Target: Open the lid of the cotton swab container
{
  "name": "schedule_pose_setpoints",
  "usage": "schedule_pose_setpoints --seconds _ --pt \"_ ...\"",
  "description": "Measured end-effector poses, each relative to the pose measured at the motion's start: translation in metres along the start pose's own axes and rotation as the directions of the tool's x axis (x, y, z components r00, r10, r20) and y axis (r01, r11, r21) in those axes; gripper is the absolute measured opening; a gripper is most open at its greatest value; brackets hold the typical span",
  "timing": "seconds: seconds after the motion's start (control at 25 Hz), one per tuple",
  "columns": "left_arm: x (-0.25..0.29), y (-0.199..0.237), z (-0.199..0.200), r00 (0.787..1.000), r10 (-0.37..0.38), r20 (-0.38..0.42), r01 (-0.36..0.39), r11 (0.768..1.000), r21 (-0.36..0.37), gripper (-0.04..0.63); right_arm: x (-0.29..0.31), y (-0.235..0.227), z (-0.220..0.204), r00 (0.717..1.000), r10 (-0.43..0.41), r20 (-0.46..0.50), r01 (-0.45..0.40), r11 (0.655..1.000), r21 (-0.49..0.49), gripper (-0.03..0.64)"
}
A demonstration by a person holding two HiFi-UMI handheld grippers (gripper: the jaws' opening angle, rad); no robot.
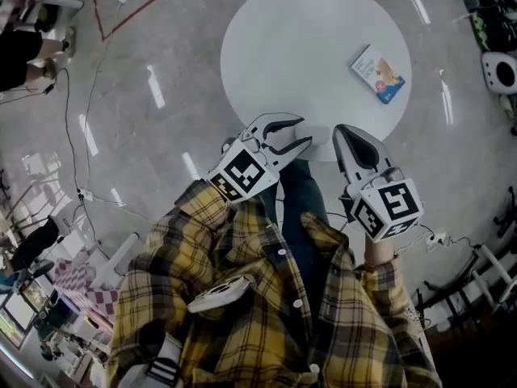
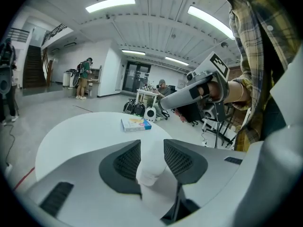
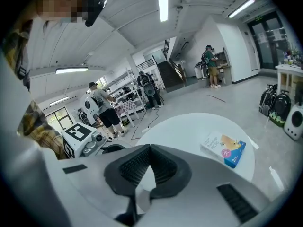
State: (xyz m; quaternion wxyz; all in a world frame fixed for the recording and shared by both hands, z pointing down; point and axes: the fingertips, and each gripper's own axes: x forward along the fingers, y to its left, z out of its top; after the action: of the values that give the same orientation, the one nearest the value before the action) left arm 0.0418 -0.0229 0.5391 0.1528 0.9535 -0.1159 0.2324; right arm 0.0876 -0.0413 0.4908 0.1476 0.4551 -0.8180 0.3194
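Both tilt down toward table [image 1: 266, 23]; left gripper [image 1: 304, 130] parted, right gripper [image 1: 342, 132] closed.

Yellow plaid shirt [image 1: 242, 314]; perhaps dark jeans [image 1: 303, 208].

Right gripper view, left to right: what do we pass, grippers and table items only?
In order: left gripper's marker cube → right gripper, jaws shut → box on the round table.
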Motion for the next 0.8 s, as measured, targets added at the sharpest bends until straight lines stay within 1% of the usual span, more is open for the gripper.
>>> schedule_pose_setpoints --seconds 0.16,0.32,0.48,0.72,0.8 --pt "0.003 -0.003 -0.011 0.998 -0.045 -0.042 0.047 0.997 0.058 0.232 0.0 -0.005 -0.003 1.0 -0.011 -0.001 0.011 1.0 0.011 0.017" --pt "0.011 -0.005 -0.026 0.992 -0.07 -0.103 0.082 0.99 0.117 0.275 0.0 -0.009 -0.006 1.0 -0.016 -0.002 0.016 1.0 0.022 0.017" --pt "0.019 -0.003 -0.048 0.981 -0.074 -0.177 0.104 0.981 0.166 0.296 0.0 -0.01 -0.008 1.0 -0.02 -0.005 0.021 0.999 0.032 0.017" --pt "0.034 0.0 -0.067 0.969 -0.08 -0.234 0.128 0.972 0.195 0.301 0.0 -0.011 -0.014 0.999 -0.028 -0.016 0.029 0.998 0.049 0.017" --pt "0.04 0.001 -0.073 0.966 -0.081 -0.246 0.131 0.972 0.195 0.301 -0.001 -0.013 -0.017 0.999 -0.035 -0.018 0.036 0.998 0.057 0.017"
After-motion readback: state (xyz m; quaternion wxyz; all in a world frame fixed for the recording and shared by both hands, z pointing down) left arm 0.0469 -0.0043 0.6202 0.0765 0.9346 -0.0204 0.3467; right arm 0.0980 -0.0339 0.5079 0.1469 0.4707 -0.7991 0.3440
